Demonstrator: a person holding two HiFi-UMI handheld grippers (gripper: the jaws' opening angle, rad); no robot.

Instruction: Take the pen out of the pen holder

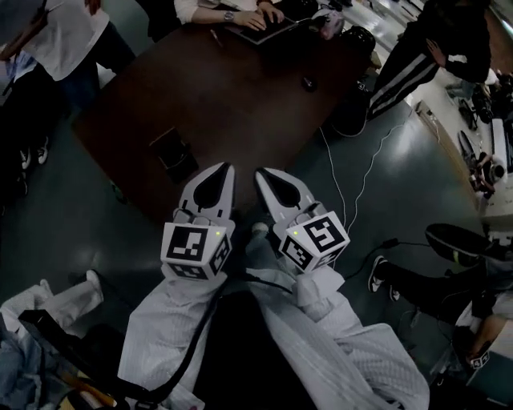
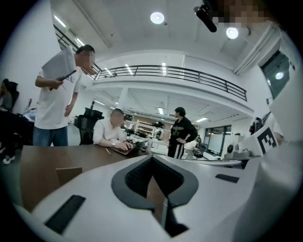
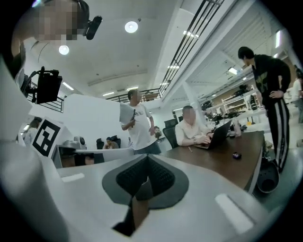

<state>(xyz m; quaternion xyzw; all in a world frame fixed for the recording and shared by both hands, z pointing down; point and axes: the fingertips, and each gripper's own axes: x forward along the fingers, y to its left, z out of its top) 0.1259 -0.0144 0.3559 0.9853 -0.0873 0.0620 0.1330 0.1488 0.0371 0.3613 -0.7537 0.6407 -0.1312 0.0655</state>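
Standing at the far left, a person in a white shirt (image 1: 68, 36) is beside the far left end of a dark brown wooden table (image 1: 240, 104). On the near part of the table, close to its edge, sits a small dark square box (image 1: 172, 154). It is too dim to tell whether this is the pen holder, or whether a pen stands in it.

To the right of the box and apart from it, the white left gripper (image 1: 227, 170) with dark grey pads points roughly level toward the table. Its jaws are together with nothing between them. In its own view the tips meet, and only table top shows through the slit below them. Just beside it, the matching right gripper (image 1: 261, 173) is also closed and empty.

On the far side a seated person (image 1: 255, 18) has both hands on a dark laptop (image 1: 272, 30). A thin pen-like stick (image 1: 216, 38) lies on the table just left of the laptop. Further right a small dark rounded object (image 1: 309, 82) rests on the table. A person in a black tracksuit with white stripes (image 1: 417, 60) stands at the right, and thin white cables (image 1: 353, 184) trail over the floor.
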